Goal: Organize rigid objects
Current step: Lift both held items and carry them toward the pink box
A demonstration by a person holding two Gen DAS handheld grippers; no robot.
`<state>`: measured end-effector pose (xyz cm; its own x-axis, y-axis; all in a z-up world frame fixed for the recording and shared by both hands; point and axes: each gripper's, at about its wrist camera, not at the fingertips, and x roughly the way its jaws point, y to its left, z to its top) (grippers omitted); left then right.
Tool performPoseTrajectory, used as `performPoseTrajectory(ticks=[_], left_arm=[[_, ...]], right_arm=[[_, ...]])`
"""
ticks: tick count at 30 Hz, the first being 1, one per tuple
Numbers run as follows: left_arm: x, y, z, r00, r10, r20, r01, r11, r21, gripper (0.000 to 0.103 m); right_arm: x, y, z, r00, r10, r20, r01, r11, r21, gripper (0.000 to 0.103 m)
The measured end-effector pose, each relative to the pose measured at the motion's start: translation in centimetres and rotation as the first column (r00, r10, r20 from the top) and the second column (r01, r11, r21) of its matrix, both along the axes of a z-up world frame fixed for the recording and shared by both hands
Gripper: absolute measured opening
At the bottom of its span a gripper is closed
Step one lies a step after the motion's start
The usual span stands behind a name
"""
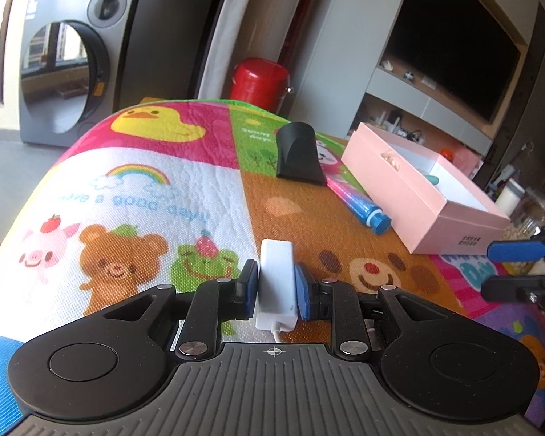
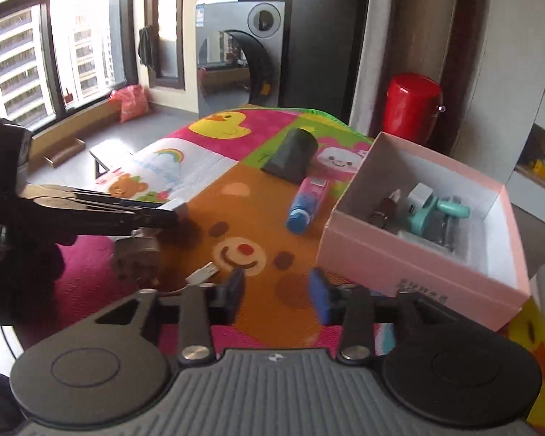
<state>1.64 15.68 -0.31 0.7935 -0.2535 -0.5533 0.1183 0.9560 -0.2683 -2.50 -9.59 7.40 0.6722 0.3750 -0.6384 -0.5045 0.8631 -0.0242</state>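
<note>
Clamped hard in the left gripper (image 1: 275, 287): a small white adapter (image 1: 277, 283), blue pads squeezing both long flanks, lifted just clear of the mat (image 1: 134, 189). Could easily snag from here, since a thin white cable (image 1: 277, 331) trails off its near end and, judged from the right view, ends in the USB plug (image 2: 204, 272) lying loose on the mat at about 9 o'clock of the right gripper (image 2: 277, 290). Dragging that tail might catch the box rim or pull the smooth plastic body askew between the pads. Right gripper spread wide, holding nothing, hovering low over the bear face, close enough to the pink box (image 2: 418, 254) to bump it. Adapter itself: glossy, rectangular, rigid, slim, pointing to 12 o'clock. Further out at 1 o'clock, a blue-capped tube (image 1: 359, 203) lying flat beside the box wall. Beyond it, a black nozzle (image 1: 298, 152) resting on the green patch. Box open-topped at 2 o'clock, already carrying a teal gadget (image 2: 439, 214) and other small bits, so little room, and a careless drop could bounce out.
</note>
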Motion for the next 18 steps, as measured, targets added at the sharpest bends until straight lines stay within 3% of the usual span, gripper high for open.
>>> performPoseTrajectory(ticks=[4,9,14,15,16,18], left_arm=[[-0.2,-0.4,0.1,1.000,0.006,0.001,-0.006,1.000,0.020,0.026],[0.0,0.5,-0.1,1.000,0.005,-0.005,-0.005,0.999,-0.040,0.026],[0.0,1.3,-0.3,1.000,0.004,-0.011,-0.005,0.996,-0.094,0.026],[0.0,1.3,-0.3,1.000,0.004,-0.010,-0.005,0.996,-0.093,0.026],[-0.1,1.3,-0.3,1.000,0.004,-0.010,-0.005,0.996,-0.091,0.026],[-0.1,1.3,-0.3,1.000,0.005,-0.011,-0.005,0.996,-0.092,0.026]], right_arm=[[0.1,2.0,-0.8,0.995,0.096,-0.015,-0.096,0.995,0.026,0.065],[0.3,5.7,-2.5,0.964,0.247,-0.100,-0.240,0.967,0.081,0.066],[0.6,9.9,-4.1,0.952,0.301,-0.059,-0.302,0.953,-0.012,0.066],[0.6,10.1,-4.2,0.953,0.297,-0.055,-0.298,0.954,-0.017,0.062],[0.8,10.2,-4.1,0.952,0.300,-0.065,-0.302,0.953,-0.016,0.049],[0.9,9.5,-3.6,0.953,0.292,-0.079,-0.294,0.956,-0.012,0.049]])
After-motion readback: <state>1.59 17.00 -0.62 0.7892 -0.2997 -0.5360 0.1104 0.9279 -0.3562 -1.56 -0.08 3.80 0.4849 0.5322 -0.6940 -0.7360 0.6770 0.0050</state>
